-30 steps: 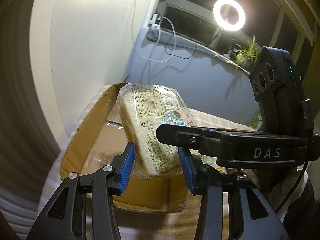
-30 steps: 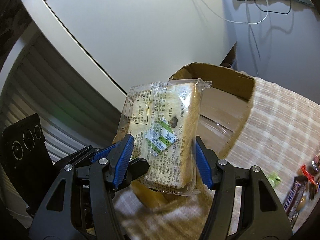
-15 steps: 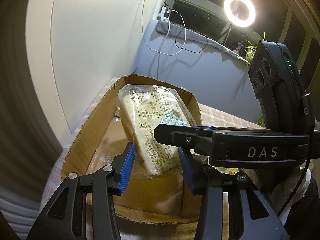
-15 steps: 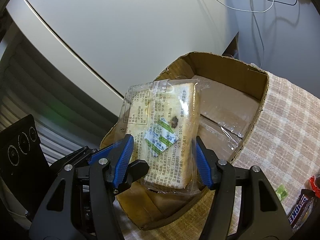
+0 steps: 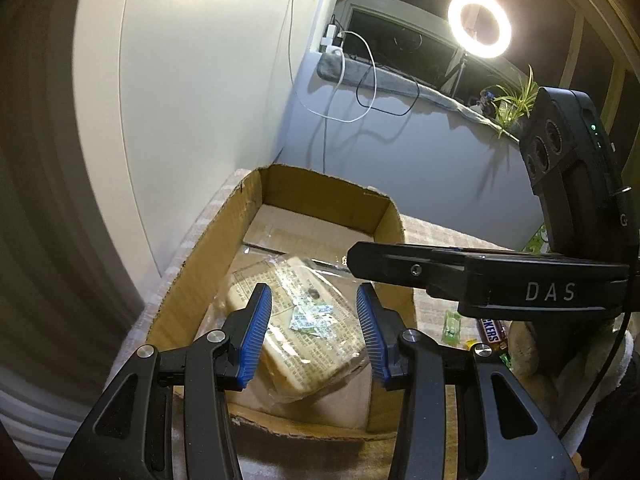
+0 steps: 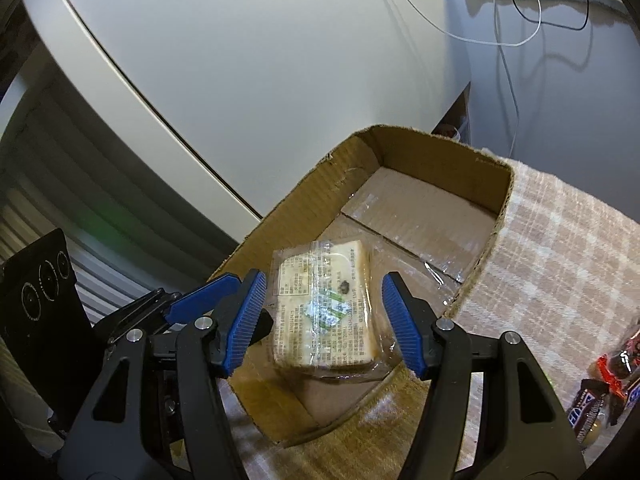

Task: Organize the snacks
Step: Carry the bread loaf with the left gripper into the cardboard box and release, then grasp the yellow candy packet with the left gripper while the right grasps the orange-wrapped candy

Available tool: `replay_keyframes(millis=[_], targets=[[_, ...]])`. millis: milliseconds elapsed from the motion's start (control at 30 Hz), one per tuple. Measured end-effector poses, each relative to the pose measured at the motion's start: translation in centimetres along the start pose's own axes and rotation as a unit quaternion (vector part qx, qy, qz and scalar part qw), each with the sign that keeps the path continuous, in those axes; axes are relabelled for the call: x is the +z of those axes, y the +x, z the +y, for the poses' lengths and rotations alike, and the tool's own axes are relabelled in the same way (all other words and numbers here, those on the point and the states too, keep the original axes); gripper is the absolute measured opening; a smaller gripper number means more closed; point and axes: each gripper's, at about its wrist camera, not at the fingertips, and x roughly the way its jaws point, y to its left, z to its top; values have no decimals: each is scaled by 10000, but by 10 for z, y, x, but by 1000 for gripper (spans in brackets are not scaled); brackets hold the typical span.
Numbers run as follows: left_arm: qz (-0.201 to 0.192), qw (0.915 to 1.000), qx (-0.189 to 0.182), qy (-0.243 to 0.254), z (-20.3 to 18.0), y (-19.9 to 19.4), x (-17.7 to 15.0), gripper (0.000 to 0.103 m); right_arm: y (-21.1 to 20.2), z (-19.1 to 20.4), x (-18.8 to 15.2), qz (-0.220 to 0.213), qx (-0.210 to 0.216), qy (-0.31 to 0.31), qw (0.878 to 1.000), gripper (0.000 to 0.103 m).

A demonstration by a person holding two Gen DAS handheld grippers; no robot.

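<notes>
A clear-wrapped bread packet (image 5: 308, 320) lies tilted on the floor of an open cardboard box (image 5: 320, 188), near its front wall. My left gripper (image 5: 314, 332) hovers above it, open, with its blue pads clear of the wrapper. In the right wrist view the same bread packet (image 6: 324, 304) rests in the box (image 6: 440, 148), and my right gripper (image 6: 324, 320) stands open over it with a gap on each side. One black finger (image 5: 460, 276) of the right gripper crosses the left wrist view. The left gripper's fingers (image 6: 200, 300) show at lower left in the right wrist view.
The box stands on a checked cloth (image 6: 560, 240) beside a white cabinet front (image 6: 240, 60). Chocolate bars (image 6: 600, 384) lie to the right of the box, among them a Snickers bar (image 5: 490, 334) and a small green sweet (image 5: 452, 322). Cables and a ring light (image 5: 479, 25) are behind.
The bread packet was held up between the crossed jaws over the box. Now it lies on the box floor, free of both pairs of pads, and both views look further down into the box.
</notes>
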Motion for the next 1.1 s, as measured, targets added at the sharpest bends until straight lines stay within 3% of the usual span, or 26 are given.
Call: replay_keyframes(millis=[567,867,1100], targets=[[-231,9993,33,288,-33,-28,-7,42,-53,-4,-22,-361,-127,-84,9992,64],[-240,9985,-257,413,-61,-36,-18,42,-104,-31,-51,-678,-469,-24,9966,64],[-29,9967,-625,525,-87,-27,-29,42,-150,-63,-85,-785,-1050,100,9913,64]])
